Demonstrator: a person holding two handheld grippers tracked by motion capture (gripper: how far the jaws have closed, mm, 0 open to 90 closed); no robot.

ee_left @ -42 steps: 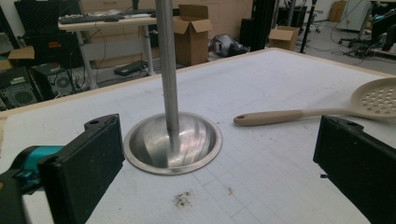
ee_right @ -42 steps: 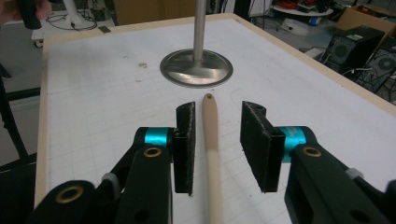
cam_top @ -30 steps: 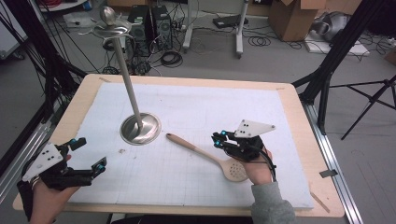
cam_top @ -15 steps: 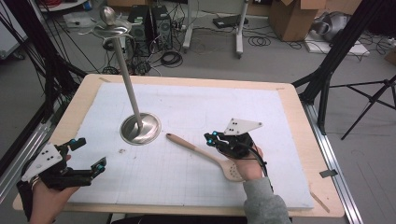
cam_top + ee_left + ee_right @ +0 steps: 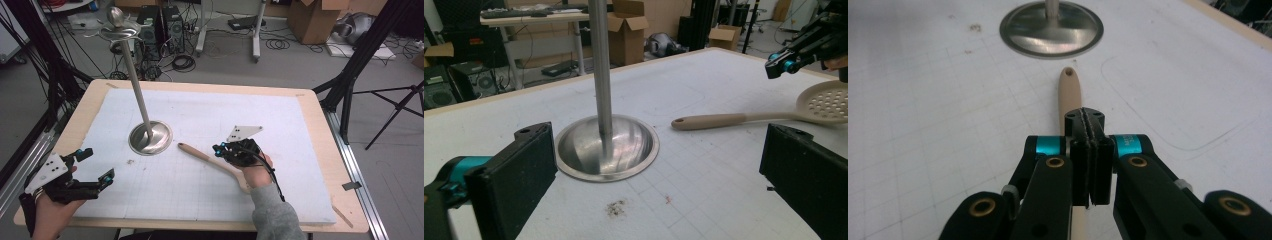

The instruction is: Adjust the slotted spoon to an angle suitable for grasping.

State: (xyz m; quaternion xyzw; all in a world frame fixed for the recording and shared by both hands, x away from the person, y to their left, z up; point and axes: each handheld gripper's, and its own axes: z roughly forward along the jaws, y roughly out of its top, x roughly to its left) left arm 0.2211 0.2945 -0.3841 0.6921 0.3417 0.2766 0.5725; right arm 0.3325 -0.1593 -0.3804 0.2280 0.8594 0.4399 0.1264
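A beige slotted spoon lies on the white mat, its handle end pointing at the round steel base of a tall pole stand. My right gripper hovers low over the handle's middle. In the right gripper view its jaws are pressed flat together, with the handle running on beneath and beyond them. The hand covers the spoon's bowl in the high view. My left gripper rests open near the table's front left corner; in the left gripper view nothing lies between its fingers, and the spoon is beyond them.
The steel pole rises from the base to a hooked top. Small dark crumbs lie on the mat in front of the base. The mat sits on a wooden table with a rim.
My right hand has moved left and down along the spoon, from over its bowl to over its handle. The spoon, the stand and the left gripper have stayed put.
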